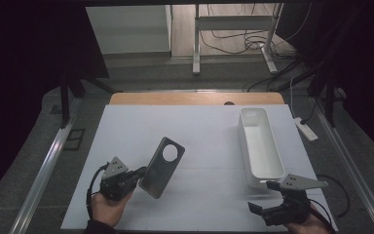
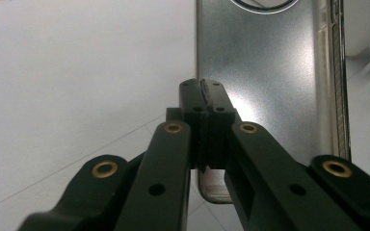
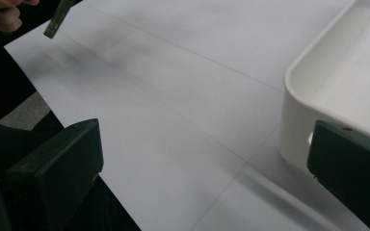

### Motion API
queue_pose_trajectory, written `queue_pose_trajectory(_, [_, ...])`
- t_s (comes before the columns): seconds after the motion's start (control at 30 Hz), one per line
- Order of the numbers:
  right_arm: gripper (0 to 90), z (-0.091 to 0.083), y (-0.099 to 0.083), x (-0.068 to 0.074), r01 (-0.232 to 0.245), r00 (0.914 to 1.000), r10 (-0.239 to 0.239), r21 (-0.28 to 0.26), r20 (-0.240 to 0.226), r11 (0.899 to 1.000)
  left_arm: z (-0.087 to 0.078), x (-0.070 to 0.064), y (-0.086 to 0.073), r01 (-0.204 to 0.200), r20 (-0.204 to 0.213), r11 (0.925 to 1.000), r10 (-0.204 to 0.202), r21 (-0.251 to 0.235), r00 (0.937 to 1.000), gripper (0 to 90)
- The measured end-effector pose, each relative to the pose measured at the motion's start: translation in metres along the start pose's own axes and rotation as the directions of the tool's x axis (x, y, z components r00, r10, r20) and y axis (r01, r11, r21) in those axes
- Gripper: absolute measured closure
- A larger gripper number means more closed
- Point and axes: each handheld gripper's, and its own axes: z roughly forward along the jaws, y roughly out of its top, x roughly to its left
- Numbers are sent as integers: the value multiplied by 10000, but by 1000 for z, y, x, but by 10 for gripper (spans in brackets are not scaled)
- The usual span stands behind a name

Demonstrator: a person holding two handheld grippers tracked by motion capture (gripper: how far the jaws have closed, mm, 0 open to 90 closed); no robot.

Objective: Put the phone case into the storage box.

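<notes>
A grey phone case with a round camera hole is held tilted above the white sheet, left of centre. My left gripper is shut on the case's lower left edge. In the left gripper view the jaws meet on the edge of the phone case, whose grey back runs up and away. My right gripper is open near the front right corner of the table, beside the near end of the white tray. The right gripper view has the tray's rounded corner just ahead on the right.
The white sheet covers most of the table; a strip of wooden tabletop shows at the far edge. The long white tray is empty. A power strip lies off the right edge. Desk legs and cables stand beyond the table.
</notes>
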Motion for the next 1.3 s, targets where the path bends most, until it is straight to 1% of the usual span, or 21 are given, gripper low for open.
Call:
queue_pose_trajectory(0.03, [0,0,0,0,0,10000,0,0,0,10000,0,0,0,0,0,10000,0,0,10000,890])
queue_pose_trajectory(0.1, [0,3,5,0,-98,9997,101,118,-222,9999,0,-3,0,-71,-73,10000,70,-65,9999,890])
queue_pose_trajectory(0.23, [0,6,11,0,-125,9993,128,88,-362,9999,1,-6,0,-153,-154,9998,151,-132,9998,890])
queue_pose_trajectory(0.33, [0,10,15,0,-108,9992,114,165,-390,9998,1,-9,0,-208,-203,9995,204,-220,9996,890])
queue_pose_trajectory(0.37, [0,11,16,-1,-97,9994,105,228,-335,9997,2,-10,0,-219,-183,9995,215,-226,9996,890])
queue_pose_trajectory(0.43, [0,13,18,-1,-114,9991,124,261,-406,9996,3,-12,0,-273,-205,9992,267,-282,9994,890])
queue_pose_trajectory(0.6, [0,17,22,-1,-188,9978,202,228,-624,9996,6,-16,0,-414,-149,9987,410,-299,9990,891])
queue_pose_trajectory(0.73, [0,20,26,-1,-138,9973,151,189,-724,9997,8,-18,1,-482,-119,9984,479,-310,9988,891])
queue_pose_trajectory(0.8, [0,23,29,-1,-39,9970,56,225,-768,9997,8,-19,1,-527,-134,9980,523,-336,9985,891])
queue_pose_trajectory(0.83, [0,24,31,-1,-34,9970,54,253,-777,9997,8,-19,1,-527,-113,9980,524,-347,9986,891])
queue_pose_trajectory(0.87, [0,26,32,-2,-30,9960,47,195,-892,9998,9,-20,1,-539,-119,9979,535,-357,9985,891])
queue_pose_trajectory(0.9, [0,27,33,-2,-35,9962,58,262,-870,9997,9,-20,1,-538,-129,9979,534,-372,9985,891])
queue_pose_trajectory(0.97, [0,28,33,-3,-19,9957,41,233,-928,9997,9,-20,1,-533,-124,9978,529,-388,9985,891])
queue_pose_trajectory(1.0, [0,29,35,-3,25,9965,3,326,-839,9995,9,-21,1,-515,-112,9979,511,-397,9986,891])
queue_pose_trajectory(1.13, [0,33,38,-5,-41,9947,75,334,-1027,9994,11,-22,2,-557,-92,9975,553,-428,9984,891])
queue_pose_trajectory(1.17, [0,34,39,-6,-21,9952,57,370,-979,9993,11,-22,2,-557,-92,9975,553,-428,9984,891])
queue_pose_trajectory(1.23, [0,35,41,-7,-43,9940,84,382,-1086,9993,12,-22,2,-581,-57,9975,580,-399,9983,891])
queue_pose_trajectory(1.3, [0,36,43,-7,-46,9939,90,410,-1099,9991,13,-23,3,-562,-14,9976,562,-398,9984,891])
